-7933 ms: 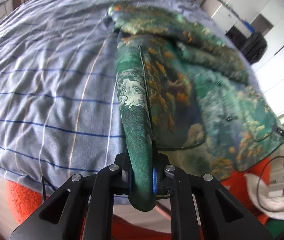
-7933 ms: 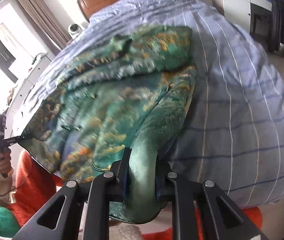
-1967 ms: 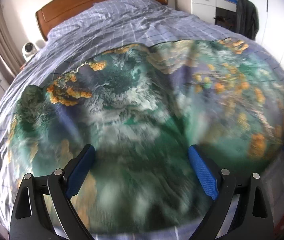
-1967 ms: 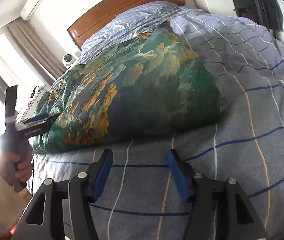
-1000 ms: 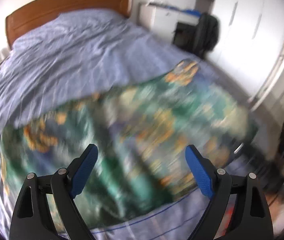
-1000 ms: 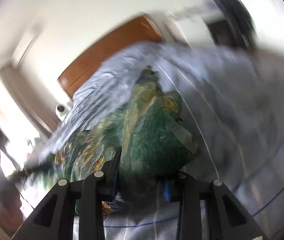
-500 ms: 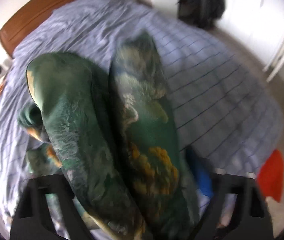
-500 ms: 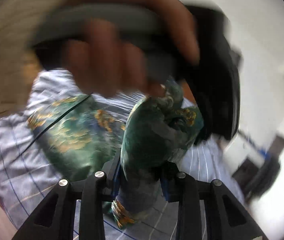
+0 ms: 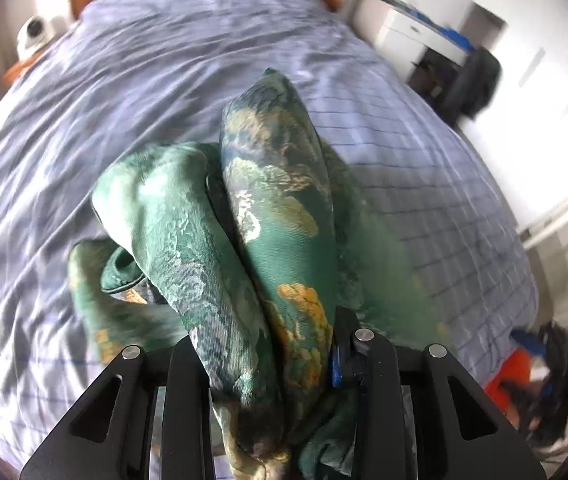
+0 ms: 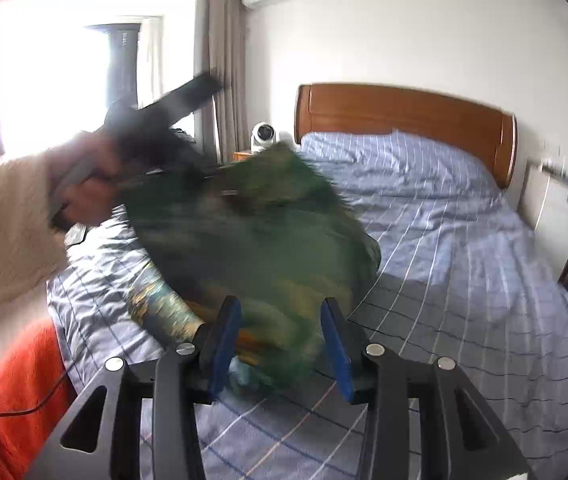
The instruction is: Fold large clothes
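Note:
The green garment (image 9: 276, 200) with gold and white print is bunched into thick folds and hangs up off the blue striped bed (image 9: 164, 60). My left gripper (image 9: 264, 344) is closing, and the folds fill the gap between its pads. In the right wrist view the garment (image 10: 268, 240) is a blurred green mass over the bed's near left corner. The jaws of my right gripper (image 10: 280, 340) are opening; cloth still lies between the blue pads (image 10: 224, 340), loose. A hand (image 10: 84, 192) in a cream sleeve holds the left gripper at the garment's upper left.
Wooden headboard (image 10: 403, 116) at the far end of the bed (image 10: 463, 260). A white camera (image 10: 264, 134) stands on the nightstand by the curtain. White cabinets (image 10: 563, 208) and a dark chair (image 9: 471, 80) line the right side. Orange-red cloth (image 10: 16, 380) lies at the bed's near left.
My left gripper went from wide open above the spread garment to closed around a bunch of it. The right jaws have widened around their cloth. The left hand swung back from the right camera.

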{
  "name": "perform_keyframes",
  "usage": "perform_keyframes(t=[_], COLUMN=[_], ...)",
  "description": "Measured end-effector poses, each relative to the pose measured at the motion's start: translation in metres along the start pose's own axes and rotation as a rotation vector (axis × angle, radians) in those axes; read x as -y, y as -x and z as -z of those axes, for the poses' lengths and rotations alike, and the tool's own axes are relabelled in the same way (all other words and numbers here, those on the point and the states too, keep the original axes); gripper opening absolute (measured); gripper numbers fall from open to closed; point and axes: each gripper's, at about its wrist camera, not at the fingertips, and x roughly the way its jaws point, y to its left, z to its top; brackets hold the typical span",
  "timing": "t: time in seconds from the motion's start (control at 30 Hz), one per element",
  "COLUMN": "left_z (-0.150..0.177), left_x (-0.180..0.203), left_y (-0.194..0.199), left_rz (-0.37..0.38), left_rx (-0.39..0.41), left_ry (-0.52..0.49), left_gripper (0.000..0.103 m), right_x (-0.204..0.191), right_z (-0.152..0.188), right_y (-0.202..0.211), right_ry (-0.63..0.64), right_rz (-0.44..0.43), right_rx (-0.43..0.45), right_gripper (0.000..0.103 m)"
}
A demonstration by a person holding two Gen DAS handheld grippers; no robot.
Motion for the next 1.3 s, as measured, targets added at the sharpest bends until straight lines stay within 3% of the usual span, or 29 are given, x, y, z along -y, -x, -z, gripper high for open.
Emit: perform_keyframes(t=[0.13, 0.3, 0.47, 0.53, 0.7, 0.83, 0.97, 1.17, 1.23, 1.3], left_z=[0.024, 0.041, 0.06, 0.068, 0.068, 0.07, 0.08, 0.088, 0.091, 0.092], left_x=[-0.053, -0.076, -0.101, -0.105, -0.112, -0.118, -0.129, -0.133, -0.135, -0.138], left_y=[-0.009, -0.028, -0.056, -0.061, -0.066, -0.065, -0.066, -0.063, -0.062, -0.065], left_rz=[0.024, 0.095, 0.146, 0.163, 0.184, 0.204, 0.248, 0.26, 0.266, 0.269], left_rx=[0.0, 0.012, -0.011, 0.003, 0.015, 0.024, 0.042, 0.056, 0.06, 0.064], left_ry=[0.109, 0.188, 0.247, 0.25, 0.245, 0.253, 0.278, 0.277, 0.279, 0.282], left_gripper=[0.033, 0.038, 0.047, 0.048, 0.049, 0.049, 0.049, 0.049, 0.049, 0.049], right_x=[-0.002, -0.018, -0.019, -0.011, -0.01, -0.014, -0.017, -0.02, -0.032, -0.05], right_z=[-0.013, -0.022, 0.013, 0.028, 0.028, 0.004, -0.037, -0.101, -0.108, -0.1], right_y=[-0.047, -0.104, -0.168, -0.179, -0.179, -0.174, -0.184, -0.248, -0.273, -0.314], right_ry=[-0.026, -0.035, -0.066, -0.131, -0.139, -0.13, -0.14, -0.109, -0.094, -0.049], right_rz=[-0.089, -0.232, -0.243, -0.265, -0.25, -0.243, -0.244, -0.202, -0.234, -0.253], right_rx=[-0.06, -0.168, -0.367, -0.387, -0.401, -0.442, -0.406, -0.337, -0.362, -0.457], right_gripper=[0.042, 0.041, 0.038, 0.038, 0.038, 0.038, 0.038, 0.038, 0.038, 0.04])
